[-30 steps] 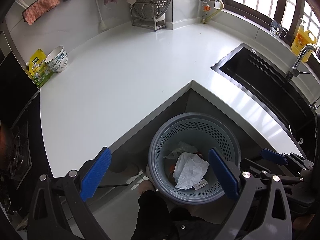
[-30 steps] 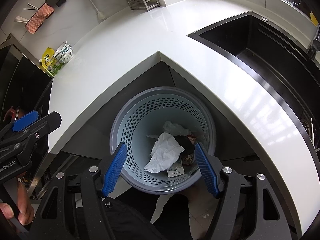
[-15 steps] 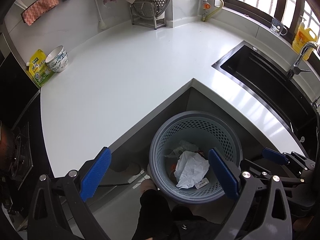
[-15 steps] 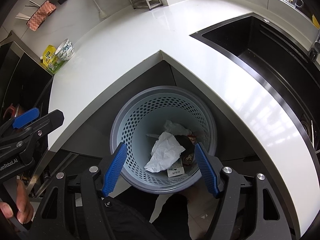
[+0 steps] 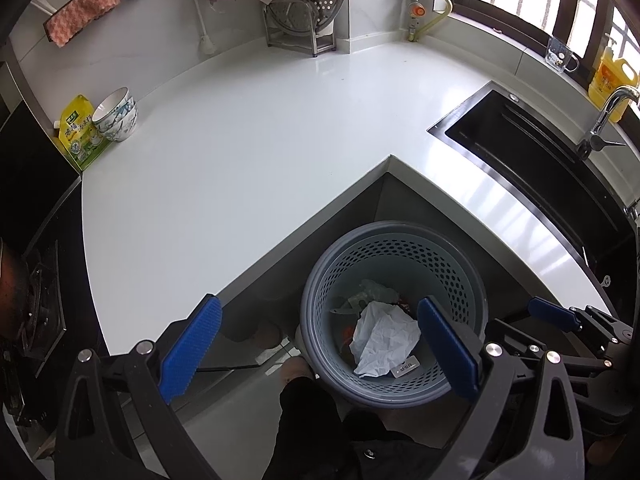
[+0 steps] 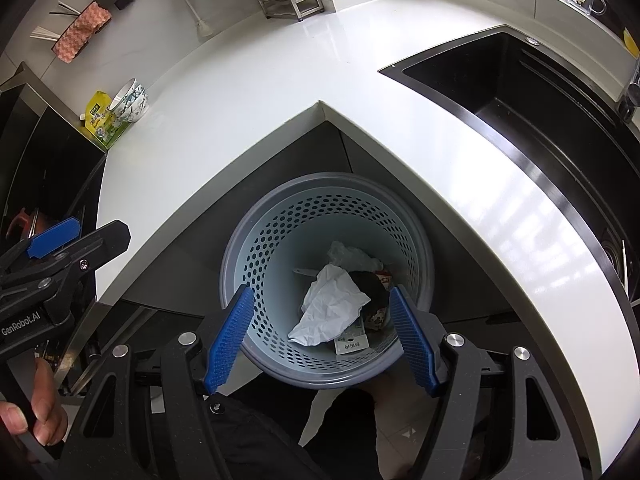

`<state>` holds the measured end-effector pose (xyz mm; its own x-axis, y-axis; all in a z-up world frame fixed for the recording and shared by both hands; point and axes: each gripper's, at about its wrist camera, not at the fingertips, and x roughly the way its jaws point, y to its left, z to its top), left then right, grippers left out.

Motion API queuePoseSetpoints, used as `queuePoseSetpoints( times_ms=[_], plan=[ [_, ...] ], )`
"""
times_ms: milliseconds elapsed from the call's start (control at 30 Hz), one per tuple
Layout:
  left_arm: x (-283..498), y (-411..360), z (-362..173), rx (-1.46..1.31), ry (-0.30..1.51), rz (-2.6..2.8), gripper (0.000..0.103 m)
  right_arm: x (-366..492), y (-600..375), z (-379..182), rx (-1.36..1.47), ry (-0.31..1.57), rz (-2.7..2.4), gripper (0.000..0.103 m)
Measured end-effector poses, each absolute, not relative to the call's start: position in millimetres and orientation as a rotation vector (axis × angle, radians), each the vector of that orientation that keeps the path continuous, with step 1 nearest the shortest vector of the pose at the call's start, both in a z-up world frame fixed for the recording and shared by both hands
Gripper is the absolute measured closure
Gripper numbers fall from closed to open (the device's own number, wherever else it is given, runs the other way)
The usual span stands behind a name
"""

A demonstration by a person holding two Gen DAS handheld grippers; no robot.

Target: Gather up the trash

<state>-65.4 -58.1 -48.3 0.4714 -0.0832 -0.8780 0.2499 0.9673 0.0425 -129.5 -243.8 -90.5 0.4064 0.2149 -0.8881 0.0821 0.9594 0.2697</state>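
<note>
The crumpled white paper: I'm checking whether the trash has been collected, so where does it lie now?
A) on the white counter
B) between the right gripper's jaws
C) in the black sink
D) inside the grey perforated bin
D: the crumpled white paper lies at the bottom of the grey perforated bin with other scraps, below the right gripper, whose jaws stand open and empty above the bin's rim.
</note>
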Motion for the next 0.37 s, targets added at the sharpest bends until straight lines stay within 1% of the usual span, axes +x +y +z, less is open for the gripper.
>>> queuePoseSetpoints(
  times_ms=[367],
  plan=[
    [-64.3, -60.2, -47.2, 0.192, 1.059, -0.203, 0.006, -129.1, -242.7, -90.7, 0.291, 1.152, 0.083, 0.036]
  ],
)
